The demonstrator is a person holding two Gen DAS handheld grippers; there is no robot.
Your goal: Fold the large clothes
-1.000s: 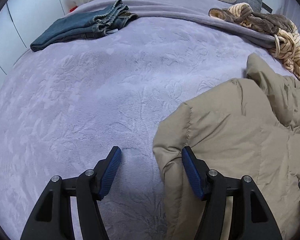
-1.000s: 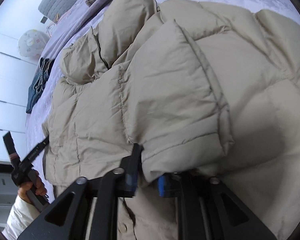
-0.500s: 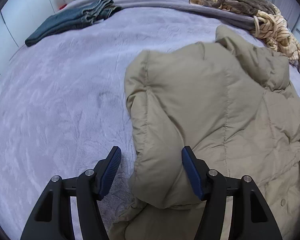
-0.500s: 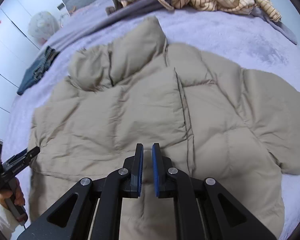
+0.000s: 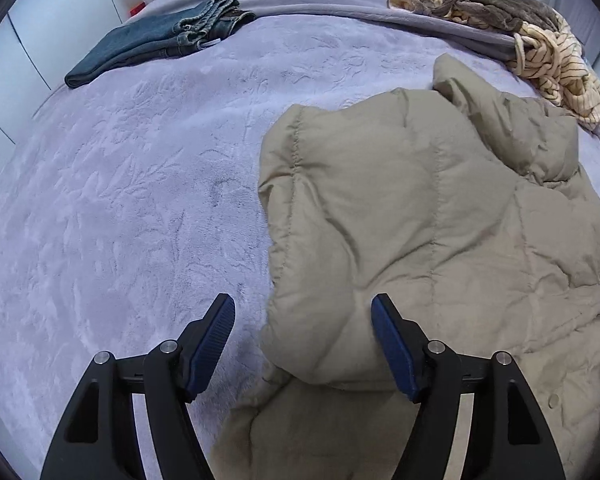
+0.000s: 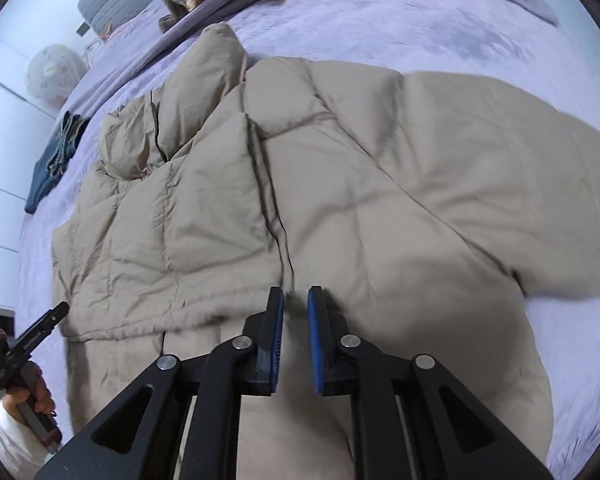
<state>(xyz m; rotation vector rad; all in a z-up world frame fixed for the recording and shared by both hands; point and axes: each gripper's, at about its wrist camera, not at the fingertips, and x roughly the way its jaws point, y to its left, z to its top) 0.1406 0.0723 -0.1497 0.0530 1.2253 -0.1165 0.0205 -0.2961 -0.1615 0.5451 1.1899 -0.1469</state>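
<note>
- Left wrist view: left tongs (image 5: pixel 302 346) are opening, empty, above the folded-over sleeve of the tan jacket (image 5: pixel 420 216) lying on the bed (image 5: pixel 119 200).
- Right tongs (image 6: pixel 295 334) are opening, empty; they should be clamping the outstretched sleeve (image 6: pixel 500 168) near its cuff.

Bare purple bedspread (image 5: pixel 111 208) lies wide open left of the tan puffer jacket (image 5: pixel 420 208), free for a gripper to pass. Folded jeans (image 5: pixel 159 40) block the far left edge. A heap of striped and brown clothes (image 5: pixel 540 44) crowds the far right, just beyond the jacket's collar. In the right wrist view the jacket (image 6: pixel 340 200) fills the middle; free bedspread (image 6: pixel 440 32) shows beyond it and at the near right. The left gripper (image 6: pixel 23 320) stands off the jacket's left edge.
</note>
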